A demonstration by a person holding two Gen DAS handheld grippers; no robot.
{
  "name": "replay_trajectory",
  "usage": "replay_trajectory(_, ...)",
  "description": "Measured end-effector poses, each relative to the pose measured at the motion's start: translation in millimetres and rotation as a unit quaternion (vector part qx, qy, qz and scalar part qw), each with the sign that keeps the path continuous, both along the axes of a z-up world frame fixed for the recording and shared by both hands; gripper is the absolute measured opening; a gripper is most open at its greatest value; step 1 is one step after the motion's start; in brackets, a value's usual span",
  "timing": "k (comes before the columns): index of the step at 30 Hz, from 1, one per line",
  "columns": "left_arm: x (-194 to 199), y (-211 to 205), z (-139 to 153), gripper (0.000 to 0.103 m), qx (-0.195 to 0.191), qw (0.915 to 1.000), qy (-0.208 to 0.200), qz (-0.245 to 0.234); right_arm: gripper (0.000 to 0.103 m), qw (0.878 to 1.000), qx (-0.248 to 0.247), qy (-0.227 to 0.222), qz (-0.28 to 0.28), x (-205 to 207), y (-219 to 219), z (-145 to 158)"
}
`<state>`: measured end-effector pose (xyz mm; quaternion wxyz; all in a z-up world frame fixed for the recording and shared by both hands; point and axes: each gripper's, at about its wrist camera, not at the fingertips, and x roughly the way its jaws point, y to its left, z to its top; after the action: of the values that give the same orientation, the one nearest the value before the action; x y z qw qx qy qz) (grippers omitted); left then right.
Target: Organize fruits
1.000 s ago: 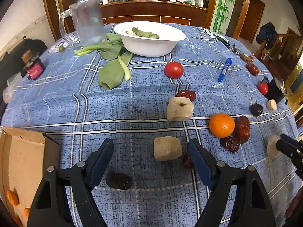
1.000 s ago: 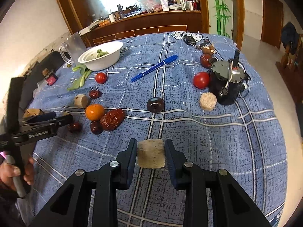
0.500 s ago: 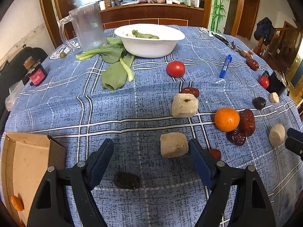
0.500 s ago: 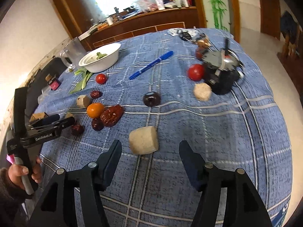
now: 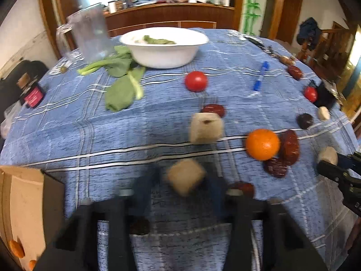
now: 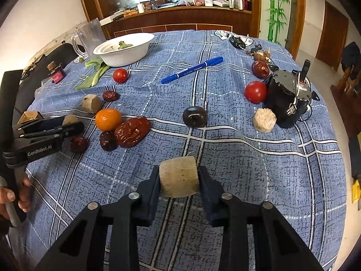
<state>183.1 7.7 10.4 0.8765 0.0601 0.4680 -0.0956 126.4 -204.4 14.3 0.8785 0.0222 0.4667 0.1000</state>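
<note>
Black R gripper (image 6: 179,181) angled down, fingers (image 6: 208,186) closing w/ beige chunk (image 6: 179,179) between.

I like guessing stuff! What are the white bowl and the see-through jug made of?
The white bowl looks like foam or thin plastic: matte, thin rim, no shine. The jug looks like clear plastic, slightly cloudy, though it could be glass.

- My left wrist view is smeared with motion: the left gripper (image 5: 180,192) and its fingers (image 5: 144,189) are dark blurs closing around a tan chunk (image 5: 186,178), and I can't tell if they touch it.
- A dark fruit (image 5: 140,225) sits half hidden behind that gripper's frame.
- The cardboard box (image 5: 24,205) is cut off at the left edge.
- Clutter on the far sideboard (image 6: 180,0) is too small to identify.
</note>
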Motion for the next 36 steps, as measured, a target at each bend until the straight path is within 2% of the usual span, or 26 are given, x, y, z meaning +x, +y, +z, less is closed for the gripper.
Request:
replay_trajectory(3,-5.0,-2.5,0.4,0.031,0.012,0.9999,-0.002,-0.007,0.033,1.0,0.008,0.002,-0.005,-2.5,-3.0,0.8)
replay_trajectory(7,-19.1,3.3,5.2,0.031,-0.006,0.9999,0.005,-0.008,0.033,1.0,0.007,0.002,-0.006,-14.6,-4.0,4.7)
replay_trajectory(13,-62.5,8.3,18.5,0.031,-0.045,0.9983,0.015,-0.033,0.033,1.0,0.018,-0.007,-0.005,-46.9,-5.3,21.1)
replay_trajectory(18,-98.2,17.1,12.6,0.031,-0.073,0.9958,0.044,-0.035,0.033,1.0,-0.01,-0.014,-0.008,-72.9,-0.5,24.4)
replay_trajectory(21,-107.6,18.3,8.2,0.031,-0.059,0.9967,0.045,-0.033,0.034,1.0,0.003,-0.006,-0.024,-75.1,-8.4,21.6)
replay_trajectory(23,-111.4,20.6,5.1,0.031,-0.063,0.9963,0.051,-0.029,0.034,0.999,0.024,0.001,-0.034,-73.7,-15.0,19.2)
replay_trajectory(28,-117.4,21.8,4.7,0.031,-0.06,0.9969,0.043,-0.025,0.034,0.998,0.035,0.021,-0.046,-62.8,-15.3,9.4)
replay_trajectory(29,-117.0,21.8,4.7,0.031,-0.06,0.997,0.043,-0.025,0.035,0.998,0.028,0.018,-0.047,-60.1,-12.0,9.7)
replay_trajectory(30,-117.1,22.3,4.6,0.031,-0.06,0.997,0.043,-0.023,0.041,0.999,0.021,0.013,-0.047,-57.8,-9.0,10.5)
replay_trajectory(31,-117.2,22.4,4.6,0.031,-0.06,0.997,0.043,-0.022,0.054,0.999,0.013,0.007,-0.044,-54.7,-5.6,11.1)
replay_trajectory(32,-117.3,22.3,4.6,0.031,-0.06,0.997,0.043,-0.023,0.06,0.999,0.003,0.004,-0.042,-50.7,-2.2,11.0)
replay_trajectory(33,-117.3,22.5,4.7,0.031,-0.06,0.997,0.043,-0.023,0.063,0.999,-0.005,-0.001,-0.04,-48.2,0.2,10.8)
replay_trajectory(36,-118.5,22.9,4.3,0.031,-0.06,0.9971,0.039,-0.025,0.063,0.999,-0.019,-0.01,-0.024,-40.6,7.8,8.9)
